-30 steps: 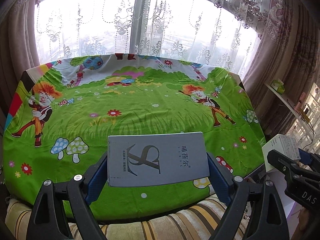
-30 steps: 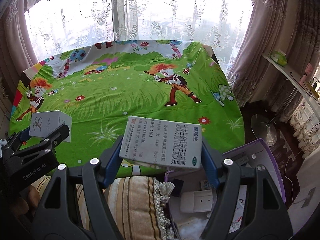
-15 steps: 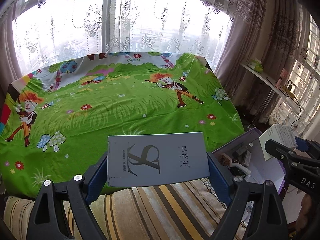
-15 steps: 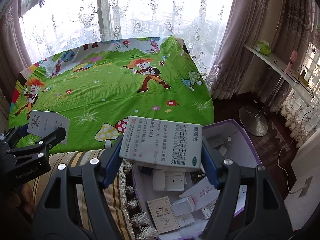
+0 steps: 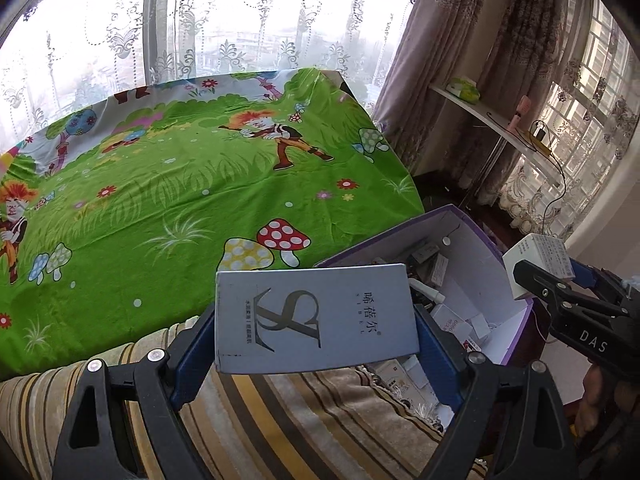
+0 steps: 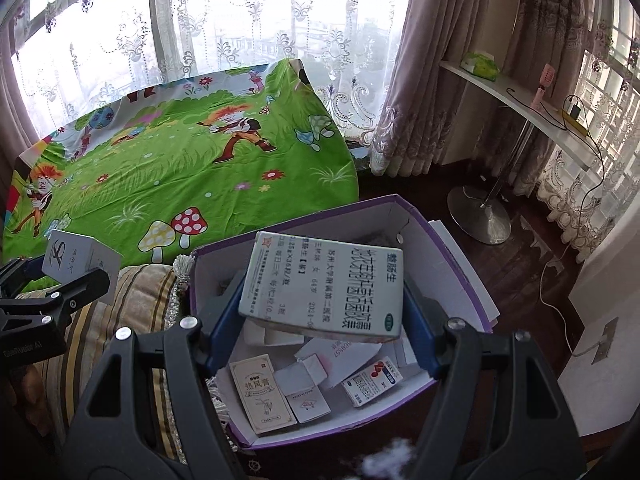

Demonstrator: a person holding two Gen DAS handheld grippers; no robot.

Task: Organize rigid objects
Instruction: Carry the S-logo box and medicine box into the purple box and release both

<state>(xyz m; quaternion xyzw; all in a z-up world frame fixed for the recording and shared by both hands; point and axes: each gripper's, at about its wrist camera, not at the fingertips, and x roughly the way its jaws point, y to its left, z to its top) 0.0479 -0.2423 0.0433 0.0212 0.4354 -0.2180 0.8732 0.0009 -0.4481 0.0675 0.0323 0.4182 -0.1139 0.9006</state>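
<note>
While both tools hang over the edge of the bed, each has one carton clamped between its blue pads: the left gripper [image 5: 316, 320] grips a grey-blue box [image 5: 316, 316] with a large looping logo, held above the striped cushion [image 5: 280, 420], and the right gripper [image 6: 320, 292] grips a pale green medicine box [image 6: 324, 284] printed with dark characters, held directly above the purple-rimmed cardboard box [image 6: 452, 264]. Down in that open box I count at least four small cartons lying flat: a beige one [image 6: 260, 392], a white one [image 6: 306, 394], a blue-and-red one [image 6: 372, 380] and a white packet [image 6: 340, 354]; more sit underneath, too jumbled to count. One green cartoon bedsheet [image 6: 180, 176] with mushrooms lies alongside, just beyond the cushion.
</note>
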